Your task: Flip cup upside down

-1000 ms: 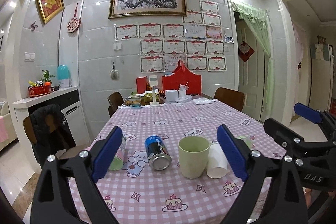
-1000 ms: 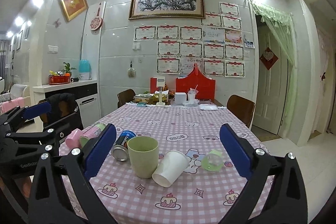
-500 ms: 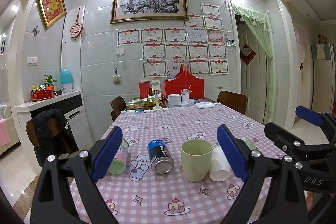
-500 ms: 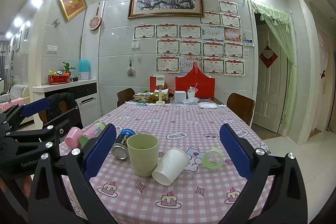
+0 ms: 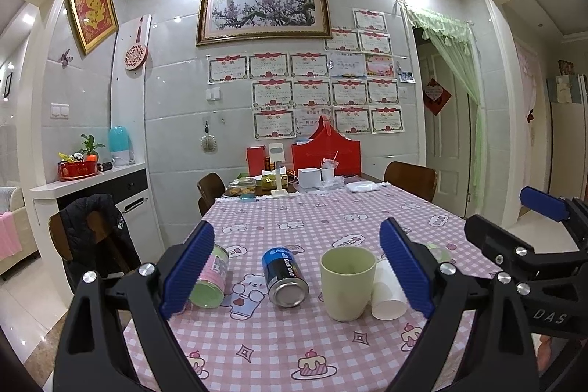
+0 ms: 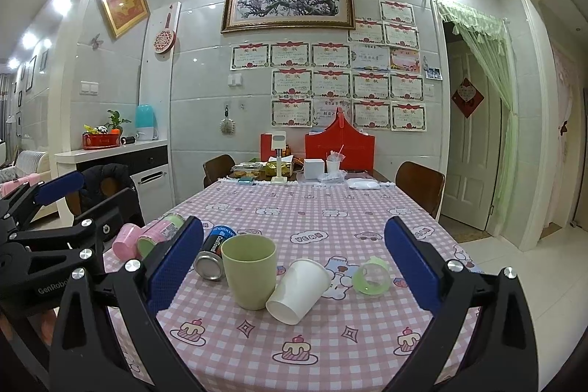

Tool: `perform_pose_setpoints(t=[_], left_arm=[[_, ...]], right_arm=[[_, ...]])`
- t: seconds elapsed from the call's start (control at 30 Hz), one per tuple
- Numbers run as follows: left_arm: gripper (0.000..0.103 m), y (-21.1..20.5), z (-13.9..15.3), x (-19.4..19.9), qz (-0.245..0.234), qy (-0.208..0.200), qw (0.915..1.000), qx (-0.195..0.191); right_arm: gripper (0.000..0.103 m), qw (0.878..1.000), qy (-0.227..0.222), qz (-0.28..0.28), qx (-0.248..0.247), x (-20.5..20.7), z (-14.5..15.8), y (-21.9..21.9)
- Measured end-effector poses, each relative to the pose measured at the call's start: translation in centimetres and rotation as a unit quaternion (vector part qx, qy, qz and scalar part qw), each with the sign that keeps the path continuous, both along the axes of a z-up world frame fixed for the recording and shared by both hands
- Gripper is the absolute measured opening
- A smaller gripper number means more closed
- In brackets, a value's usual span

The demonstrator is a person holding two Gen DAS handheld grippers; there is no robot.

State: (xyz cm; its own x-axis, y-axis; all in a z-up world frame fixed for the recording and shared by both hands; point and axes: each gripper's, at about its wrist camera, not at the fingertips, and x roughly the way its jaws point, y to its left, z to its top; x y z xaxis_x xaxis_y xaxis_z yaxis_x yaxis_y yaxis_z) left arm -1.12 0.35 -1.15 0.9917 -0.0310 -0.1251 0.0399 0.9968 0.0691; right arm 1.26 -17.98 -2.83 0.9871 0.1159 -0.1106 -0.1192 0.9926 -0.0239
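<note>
Left tool (image 5: 297, 269) view: green cup (image 5: 347, 283) drifted from centre toward 3 o'clock, slightly higher; blue can (image 5: 284, 277) likewise. Right tool (image 6: 294, 258) view: cup (image 6: 249, 270) and white paper cup (image 6: 298, 286) sit marginally higher. Objects unmoved on bench (image 6: 330, 219).

A blue can (image 5: 283, 278) lies on the pink checked tablecloth (image 5: 312, 223); a red box (image 5: 326, 153) stands far back.

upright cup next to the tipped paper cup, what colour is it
Pale green cup, plain, with no pattern; the right wrist view shows it best.
</note>
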Motion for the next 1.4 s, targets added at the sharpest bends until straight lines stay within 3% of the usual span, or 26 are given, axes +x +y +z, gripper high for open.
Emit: perform_pose_setpoints(t=[1.4], left_arm=[[0.090,0.56,0.44,-0.20,0.010,-0.004,0.9999,0.004]], right_arm=[[0.095,1.000,0.002,-0.001,0.003,-0.04,0.16,0.27]])
